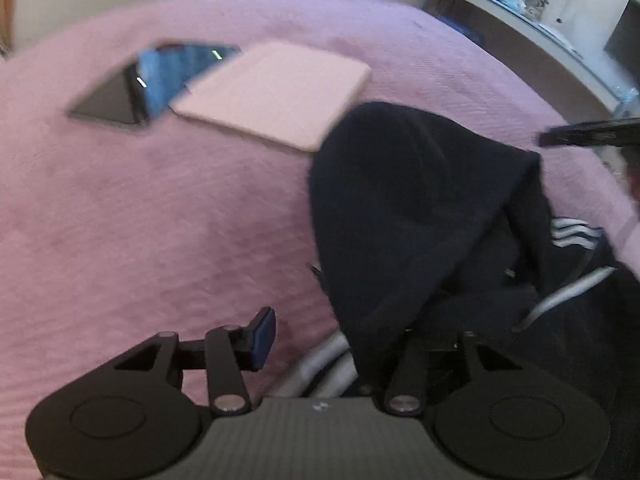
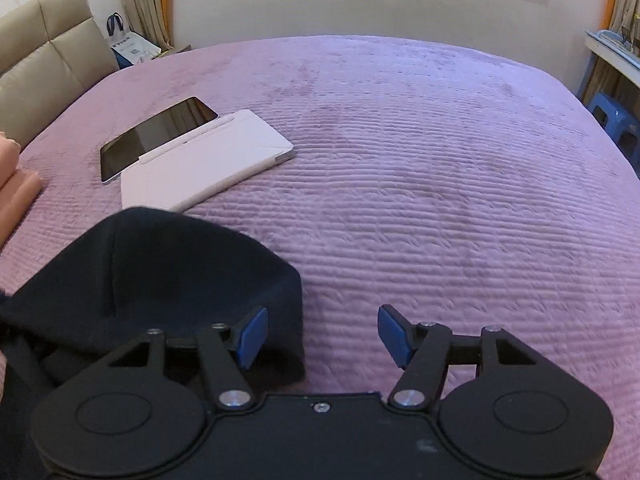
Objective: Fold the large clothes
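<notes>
Right hand-held gripper (image 2: 322, 334) gapes beside navy hoodie (image 2: 160, 280) on bedspread (image 2: 440, 200)

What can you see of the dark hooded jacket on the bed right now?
The navy hooded jacket lies crumpled on the purple quilted bedspread, unfolded. Its soft, fleece-like hood is spread flat, its edge by a pink tablet case. White stripes show on a bunched part. Fabric drapes over one finger of the left hand-held gripper.

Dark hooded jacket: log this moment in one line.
dark hooded jacket: crumpled on purple bedspread | right gripper: open, empty | left gripper: open, over jacket | tablet: beyond hood
</notes>
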A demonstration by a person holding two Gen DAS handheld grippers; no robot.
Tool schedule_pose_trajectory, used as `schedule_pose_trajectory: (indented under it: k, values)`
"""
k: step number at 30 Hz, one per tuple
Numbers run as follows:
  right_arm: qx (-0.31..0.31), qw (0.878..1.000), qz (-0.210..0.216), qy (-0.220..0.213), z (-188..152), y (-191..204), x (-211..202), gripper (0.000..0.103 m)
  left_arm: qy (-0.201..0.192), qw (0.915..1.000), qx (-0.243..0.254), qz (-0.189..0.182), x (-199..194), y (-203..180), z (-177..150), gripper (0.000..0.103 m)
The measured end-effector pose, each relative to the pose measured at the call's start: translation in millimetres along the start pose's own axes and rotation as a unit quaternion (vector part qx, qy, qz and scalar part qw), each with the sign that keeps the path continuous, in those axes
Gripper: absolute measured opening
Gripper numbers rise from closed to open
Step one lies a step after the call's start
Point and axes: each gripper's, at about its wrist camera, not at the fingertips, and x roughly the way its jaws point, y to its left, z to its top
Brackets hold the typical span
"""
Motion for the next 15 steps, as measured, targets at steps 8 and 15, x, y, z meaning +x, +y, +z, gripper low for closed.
schedule_pose_trajectory:
  k: [8, 15]
  values:
    - [0.050, 0.997, 0.043, 0.030, 22.5, -5.2, 50.7, 0.075, -0.071, 0.9646, -0.106, -0.231, -34.6, 46.4, -23.8, 0.062]
    - [0.016, 0.999, 0.040, 0.033, 25.1, 8.0, 63.2, 0.075, -0.090, 0.9734, -0.114, -0.177, -39.2, 46.5, 13.4, 0.074]
